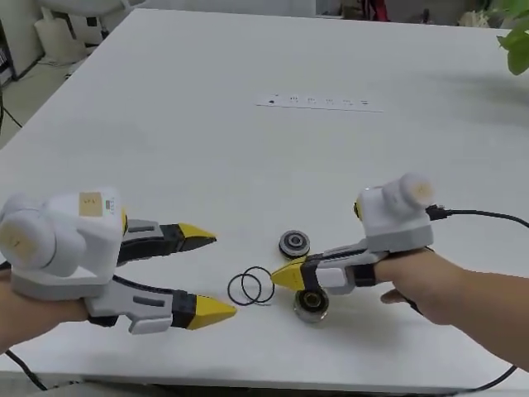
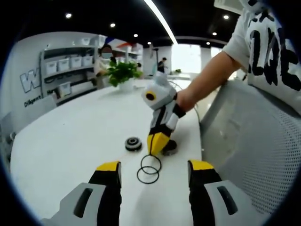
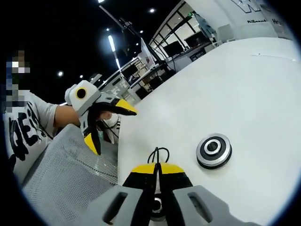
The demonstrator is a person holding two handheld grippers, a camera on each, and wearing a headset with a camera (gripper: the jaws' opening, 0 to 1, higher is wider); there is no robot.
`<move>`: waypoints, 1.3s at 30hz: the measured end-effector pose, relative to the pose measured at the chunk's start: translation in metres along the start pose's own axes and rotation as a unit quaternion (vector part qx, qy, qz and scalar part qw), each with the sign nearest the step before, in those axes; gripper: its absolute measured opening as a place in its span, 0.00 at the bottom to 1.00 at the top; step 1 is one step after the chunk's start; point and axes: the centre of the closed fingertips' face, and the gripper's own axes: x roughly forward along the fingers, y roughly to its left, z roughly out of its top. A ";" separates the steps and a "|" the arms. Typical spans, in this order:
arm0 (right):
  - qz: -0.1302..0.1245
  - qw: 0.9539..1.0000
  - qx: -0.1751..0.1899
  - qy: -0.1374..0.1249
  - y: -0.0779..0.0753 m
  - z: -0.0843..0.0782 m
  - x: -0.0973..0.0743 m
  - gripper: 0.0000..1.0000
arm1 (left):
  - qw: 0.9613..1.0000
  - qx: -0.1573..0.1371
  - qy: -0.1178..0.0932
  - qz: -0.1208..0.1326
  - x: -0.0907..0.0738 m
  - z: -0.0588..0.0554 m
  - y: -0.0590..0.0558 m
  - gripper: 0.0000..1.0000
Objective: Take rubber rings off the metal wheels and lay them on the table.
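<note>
Two thin black rubber rings (image 1: 251,286) (image 2: 149,169) (image 3: 158,153) lie overlapping on the white table. My right gripper (image 1: 278,275) (image 3: 157,168) has its jaws shut, with the yellow tips pinched on the edge of the nearer ring. A metal wheel (image 1: 311,303) (image 2: 169,147) sits under that gripper's jaws. A second wheel (image 1: 294,243) (image 2: 133,143) (image 3: 214,150) with a black ring around it lies flat just beyond. My left gripper (image 1: 211,273) (image 2: 155,167) is open, pointing at the rings from the left, with nothing between its jaws.
The white table (image 1: 248,124) runs far back, with a flush socket strip (image 1: 318,102) at mid-distance. A black cable (image 1: 479,217) trails from the right gripper. The near table edge lies right below both grippers. A potted plant (image 2: 123,74) stands at the far end.
</note>
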 end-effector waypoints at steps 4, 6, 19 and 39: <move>-0.017 1.000 -0.012 0.008 -0.008 -0.004 -0.002 0.00 | 1.000 0.000 0.001 0.002 -0.001 0.000 0.000 0.58; -0.021 1.000 -0.014 0.009 -0.009 -0.004 -0.003 0.00 | 1.000 -0.002 0.001 0.004 -0.001 -0.001 0.001 0.58; -0.032 0.999 -0.042 0.002 -0.011 0.002 -0.008 0.17 | 1.000 -0.007 0.002 0.009 0.000 -0.004 0.003 0.57; -0.033 0.997 -0.059 -0.040 0.002 0.022 -0.043 0.21 | 1.000 -0.010 -0.003 0.009 0.005 -0.001 0.006 0.56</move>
